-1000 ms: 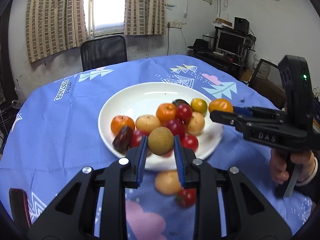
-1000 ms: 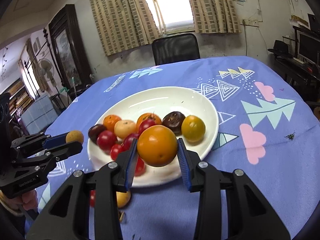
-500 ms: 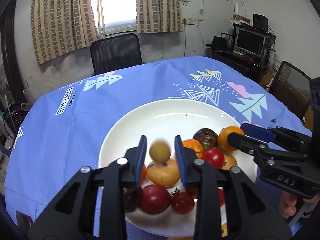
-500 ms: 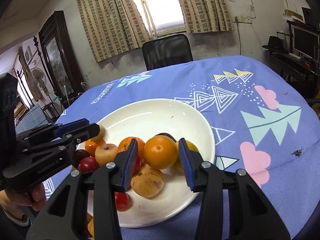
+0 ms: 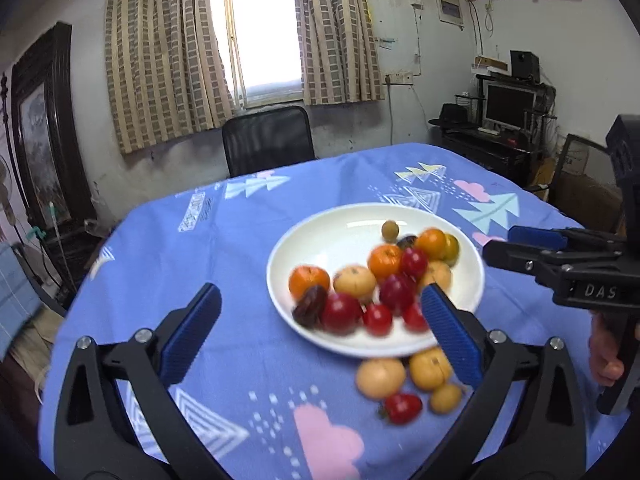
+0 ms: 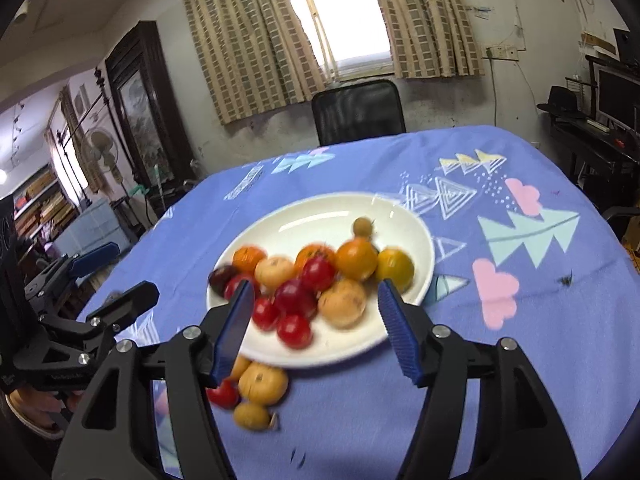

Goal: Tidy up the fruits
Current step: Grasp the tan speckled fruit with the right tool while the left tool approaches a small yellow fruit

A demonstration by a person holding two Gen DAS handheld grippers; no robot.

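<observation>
Left wrist view, step: left tool (image 5: 318,332) spread wide and empty; white plate (image 5: 316,240) at 1 o'clock carries most of the fruit.
Next move: I judge four loose fruits (image 5: 412,384) at 5 o'clock need picking up.
Right wrist view, tool: right tool (image 6: 316,322) released, empty, above plate rim (image 6: 424,236).
Strays: loose fruits (image 6: 256,392) at 7 o'clock.
Surface: blue patterned cloth (image 6: 520,320) on worktop.
Room: curtained window (image 6: 336,12), black chair (image 6: 358,112).
</observation>
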